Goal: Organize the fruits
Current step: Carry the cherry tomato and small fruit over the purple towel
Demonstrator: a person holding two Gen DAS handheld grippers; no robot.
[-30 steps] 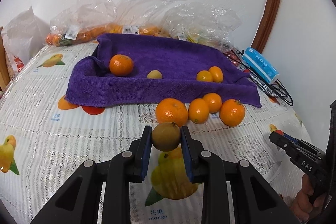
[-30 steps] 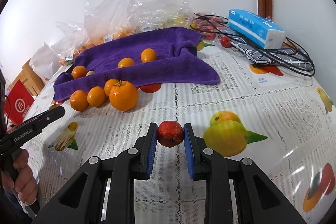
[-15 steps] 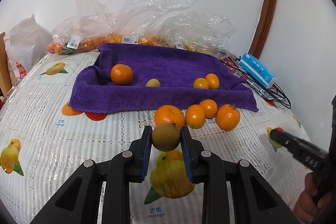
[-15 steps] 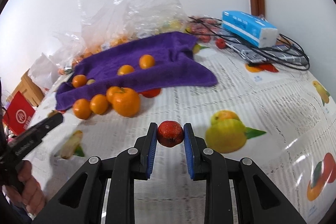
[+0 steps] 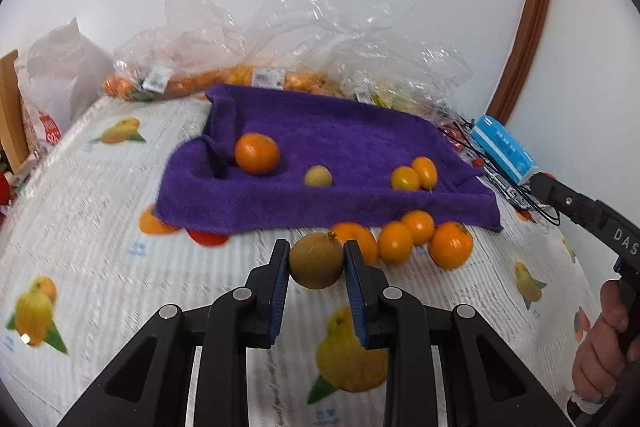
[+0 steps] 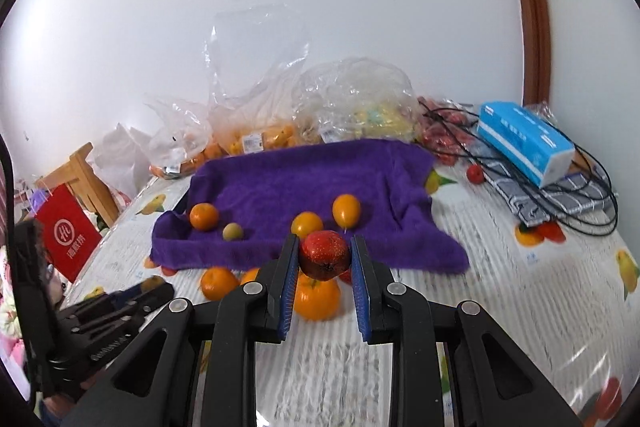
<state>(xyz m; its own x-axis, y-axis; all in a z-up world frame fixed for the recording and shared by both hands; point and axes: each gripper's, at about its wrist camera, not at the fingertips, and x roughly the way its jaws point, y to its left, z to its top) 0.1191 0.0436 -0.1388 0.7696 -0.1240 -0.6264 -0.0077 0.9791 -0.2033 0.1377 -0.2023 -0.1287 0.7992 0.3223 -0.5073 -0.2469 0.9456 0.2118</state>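
My left gripper (image 5: pixel 316 261) is shut on a brown-green round fruit (image 5: pixel 316 259) and holds it above the table, short of the purple towel (image 5: pixel 340 143). My right gripper (image 6: pixel 324 257) is shut on a red fruit (image 6: pixel 324 255), raised above a row of oranges (image 6: pixel 318 299). On the towel lie a large orange (image 5: pixel 257 153), a small yellow-green fruit (image 5: pixel 318 175) and two small oranges (image 5: pixel 414 174). Several oranges (image 5: pixel 416 241) line the towel's front edge. The right gripper also shows in the left wrist view (image 5: pixel 576 207).
Clear plastic bags of fruit (image 5: pixel 280 75) stand behind the towel by the wall. A blue tissue box (image 6: pixel 524 141), black cables (image 6: pixel 576 195) and a checked cloth lie at the right. A red bag (image 6: pixel 68 237) and a wooden chair (image 6: pixel 82 175) are at the left.
Both grippers have lifted and moved toward the towel, each still holding its fruit. The right gripper now looks over the oranges instead of bare tablecloth.
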